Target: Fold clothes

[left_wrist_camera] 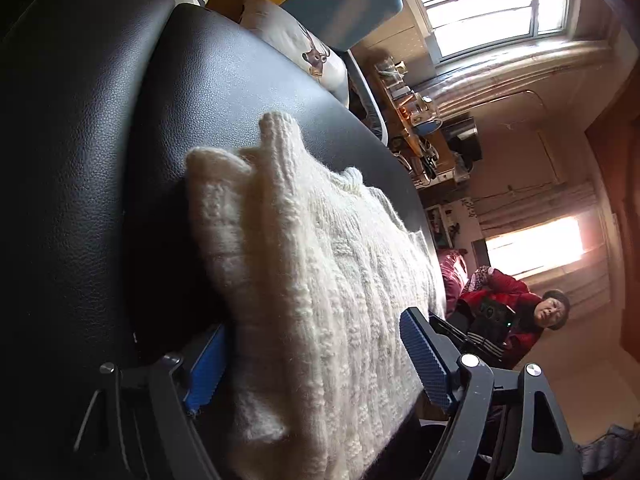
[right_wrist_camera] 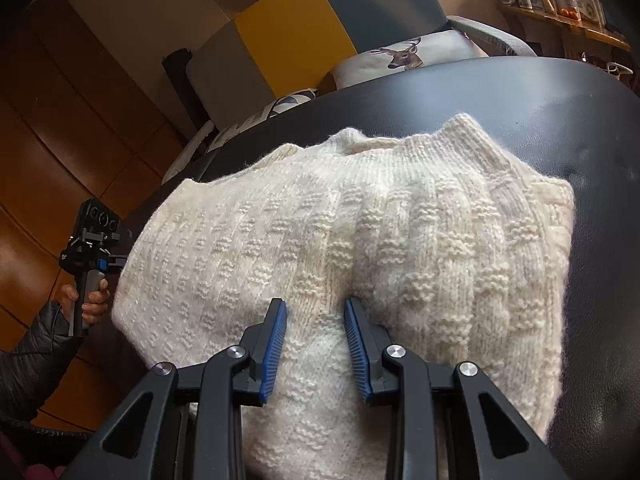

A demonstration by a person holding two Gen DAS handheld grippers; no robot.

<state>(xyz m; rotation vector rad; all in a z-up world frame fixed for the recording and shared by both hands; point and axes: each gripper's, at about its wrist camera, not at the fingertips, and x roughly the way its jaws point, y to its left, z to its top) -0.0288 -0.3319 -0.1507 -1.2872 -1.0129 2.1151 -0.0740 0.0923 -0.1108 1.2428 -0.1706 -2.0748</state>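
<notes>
A cream knitted sweater [right_wrist_camera: 360, 232] lies folded on a black leather surface [right_wrist_camera: 560, 112], its ribbed collar toward the far side. My right gripper [right_wrist_camera: 314, 316] is open, with its blue pads [right_wrist_camera: 276, 344] resting on the knit near the front edge and a ridge of fabric between them. In the left wrist view the sweater [left_wrist_camera: 320, 272] runs away from me, and my left gripper [left_wrist_camera: 316, 352] stands wide open astride its near end. The left gripper's body [right_wrist_camera: 94, 240] also shows at the sweater's left edge, held by a hand.
Behind the leather surface stand a yellow and blue chair [right_wrist_camera: 320, 28] and a deer-print cushion [right_wrist_camera: 404, 56]. A cluttered shelf [right_wrist_camera: 560, 0] hangs at the back right. A person in a red jacket [left_wrist_camera: 516, 312] is beyond the sweater's far end. Wooden flooring [right_wrist_camera: 60, 140] lies to the left.
</notes>
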